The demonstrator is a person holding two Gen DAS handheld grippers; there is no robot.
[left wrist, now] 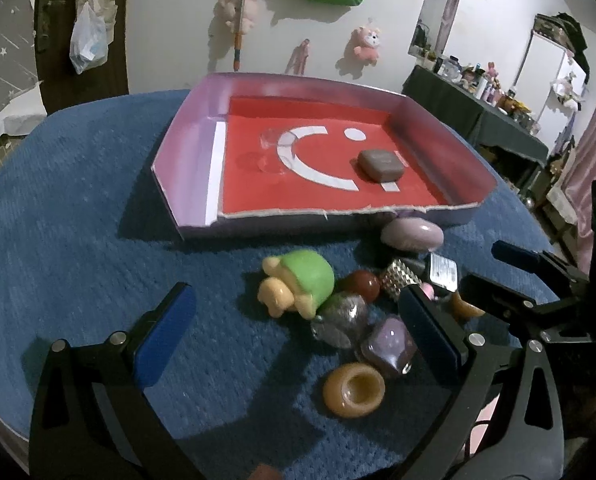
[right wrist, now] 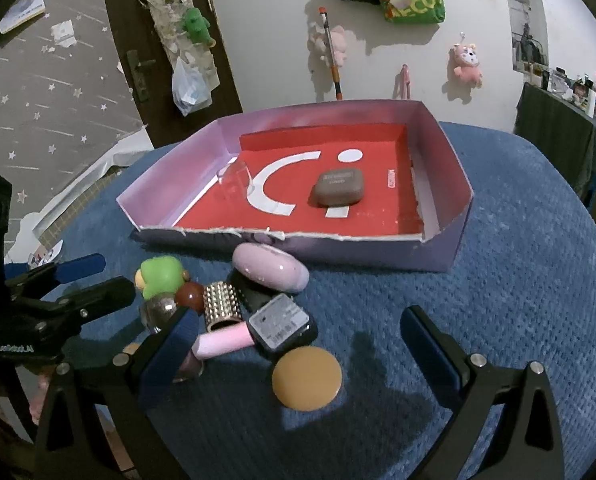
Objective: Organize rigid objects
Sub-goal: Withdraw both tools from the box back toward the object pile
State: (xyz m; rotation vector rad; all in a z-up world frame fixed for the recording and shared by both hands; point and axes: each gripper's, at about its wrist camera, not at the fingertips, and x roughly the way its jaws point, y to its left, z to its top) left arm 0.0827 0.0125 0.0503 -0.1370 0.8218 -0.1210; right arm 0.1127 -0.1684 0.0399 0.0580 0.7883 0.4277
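Both tools hover wide open and empty over the blue counter (right wrist: 518, 240): the left tool (left wrist: 298, 332) near a green toy (left wrist: 310, 276), the right tool (right wrist: 298, 348) above a tan disc (right wrist: 306, 378). The small objects lie heaped just in front of the purple tray (right wrist: 454, 248). On the tray's red floor sits a brown case (right wrist: 338, 189).

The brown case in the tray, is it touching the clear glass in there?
Apart. The right wrist view shows bare red floor and a white curved mark between the brown case and the clear glass in the tray.
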